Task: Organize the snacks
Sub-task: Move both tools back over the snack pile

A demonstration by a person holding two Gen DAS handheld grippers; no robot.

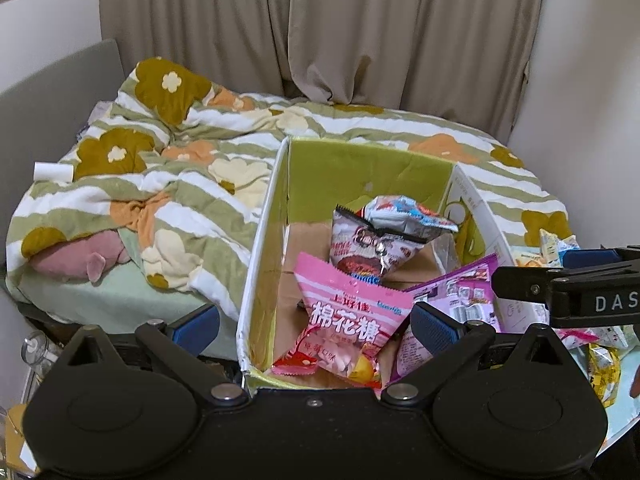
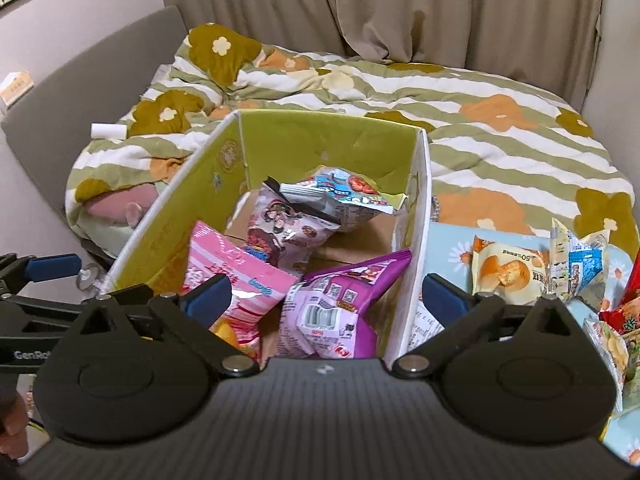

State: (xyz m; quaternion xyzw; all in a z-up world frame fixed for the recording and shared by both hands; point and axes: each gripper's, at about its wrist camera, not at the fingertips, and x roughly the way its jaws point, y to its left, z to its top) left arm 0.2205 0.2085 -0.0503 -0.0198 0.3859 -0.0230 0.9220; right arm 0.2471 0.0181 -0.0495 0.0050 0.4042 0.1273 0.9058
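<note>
An open cardboard box [image 1: 360, 160] with green inner walls stands in front of the bed; it also shows in the right wrist view [image 2: 320, 132]. Inside lie a pink marshmallow bag [image 1: 344, 320], a purple snack bag [image 2: 336, 304], a brown-and-white bag [image 1: 364, 248] and a silver bag [image 2: 344, 192]. My left gripper [image 1: 316, 320] is open and empty above the box's near edge. My right gripper [image 2: 324, 300] is open and empty over the box's near right side. Loose snacks, among them a bread packet [image 2: 508, 272], lie on a light blue surface right of the box.
A bed with a flowered quilt [image 1: 200, 168] fills the background, with a pink plush [image 1: 80, 260] at its left edge. Beige curtains [image 1: 360, 28] hang behind. More snack packets [image 2: 612, 340] lie at the far right. The right gripper's body [image 1: 580, 292] shows in the left wrist view.
</note>
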